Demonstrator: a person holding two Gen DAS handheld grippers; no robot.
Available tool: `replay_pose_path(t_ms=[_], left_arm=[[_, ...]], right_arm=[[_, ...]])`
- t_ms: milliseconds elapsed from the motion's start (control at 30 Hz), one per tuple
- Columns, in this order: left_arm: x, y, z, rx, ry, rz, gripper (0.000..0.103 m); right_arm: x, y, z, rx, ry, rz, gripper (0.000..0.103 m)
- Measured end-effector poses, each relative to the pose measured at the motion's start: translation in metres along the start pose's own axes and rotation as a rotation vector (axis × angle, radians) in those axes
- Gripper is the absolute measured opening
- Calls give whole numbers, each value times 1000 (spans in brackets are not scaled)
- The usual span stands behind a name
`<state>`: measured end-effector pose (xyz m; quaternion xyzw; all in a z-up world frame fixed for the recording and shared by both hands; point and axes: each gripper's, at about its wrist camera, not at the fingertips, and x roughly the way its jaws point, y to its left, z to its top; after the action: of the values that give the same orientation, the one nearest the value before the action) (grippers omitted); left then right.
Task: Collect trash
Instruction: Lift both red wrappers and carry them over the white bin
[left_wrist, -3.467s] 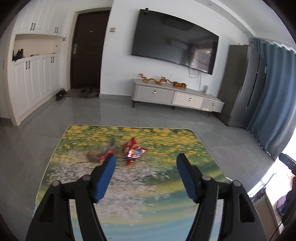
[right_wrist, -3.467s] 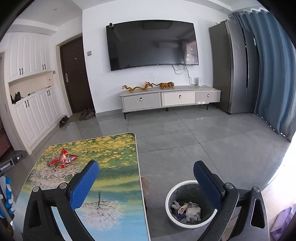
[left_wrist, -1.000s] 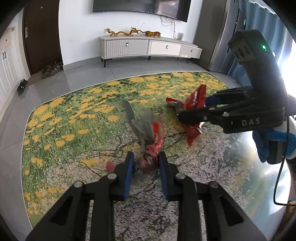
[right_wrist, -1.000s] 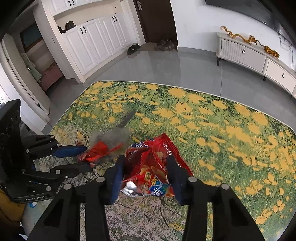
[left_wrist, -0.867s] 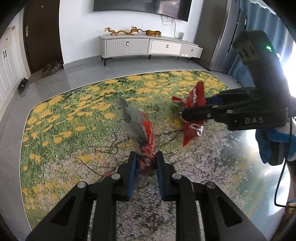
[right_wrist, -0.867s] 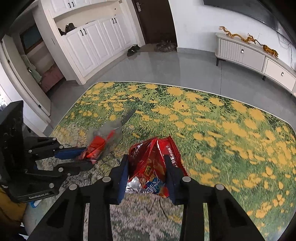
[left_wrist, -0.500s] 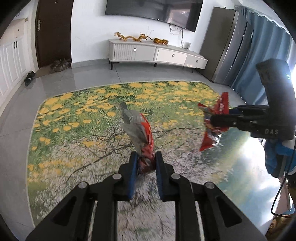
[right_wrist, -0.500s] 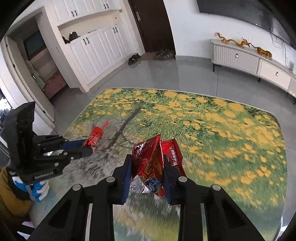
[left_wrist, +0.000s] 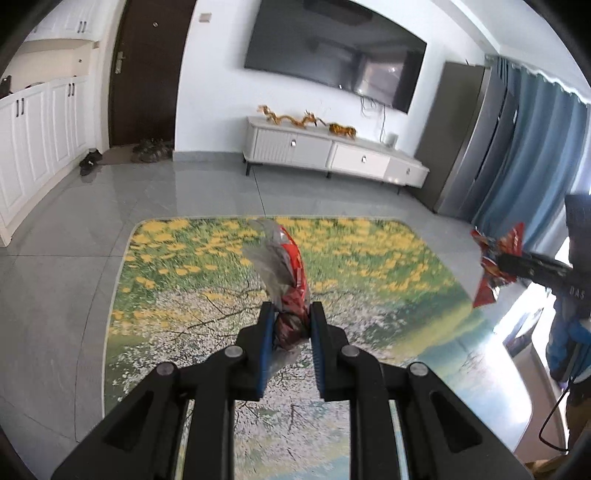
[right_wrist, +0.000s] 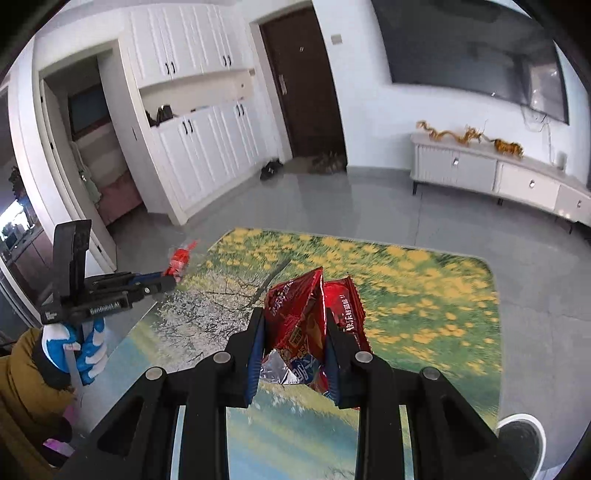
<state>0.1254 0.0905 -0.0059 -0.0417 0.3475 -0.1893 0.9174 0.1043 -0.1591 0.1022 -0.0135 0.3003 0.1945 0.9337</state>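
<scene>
A: Where's the trash right now?

B: Both pieces are off the desk (left_wrist: 369, 266). The left gripper (left_wrist: 291, 325) has its jaws pinching a crumpled red and clear wrapper (left_wrist: 286, 273), which stands up out of the jaws with its long axis roughly along the fingers. The right gripper (right_wrist: 295, 343) has its jaws pinching a bigger red snack bag (right_wrist: 314, 317), which also sticks forward and up

A: And where does it have to go?

B: A round white bin (right_wrist: 522, 435) shows at the lower right edge of the right wrist view, down on the floor just beside the desk's near right corner. That's the relation that matters: the bin lies down and to the right of both loads, and by my reading the right gripper is the nearer one. In the left wrist view the right gripper (left_wrist: 517, 264) is already out past the desk's right edge

A: Anything in the way?

B: Between the right gripper and the bin, I'd say only the desk corner. The left one has the whole desk top to cross, and the other gripper sits on that side, so the two could crowd each other over the bin. I can't see into the bin from here

A: Risks?

B: Both wrappers are light and crinkly, held low down, so a loose flap could catch on the rim
</scene>
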Motion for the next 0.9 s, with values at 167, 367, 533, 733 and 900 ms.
replay_pose_path(t_ms=[167, 367, 533, 733, 900], left_arm=[[-24, -12, 9, -13, -50, 4, 18], [-31, -33, 23, -16, -75, 1, 18], [-25, -57, 32, -14, -67, -21, 18], [-7, -104, 45, 23, -29, -49, 18], [22, -159, 51, 74, 26, -91, 18]], right_arm=[[-47, -13, -11, 15, -64, -40, 27], [-95, -37, -25, 46, -127, -104, 27], [-128, -63, -40, 89, -177, -157, 27], [-152, -102, -66, 156, -209, -211, 27], [-167, -139, -99, 225, -218, -259, 27]])
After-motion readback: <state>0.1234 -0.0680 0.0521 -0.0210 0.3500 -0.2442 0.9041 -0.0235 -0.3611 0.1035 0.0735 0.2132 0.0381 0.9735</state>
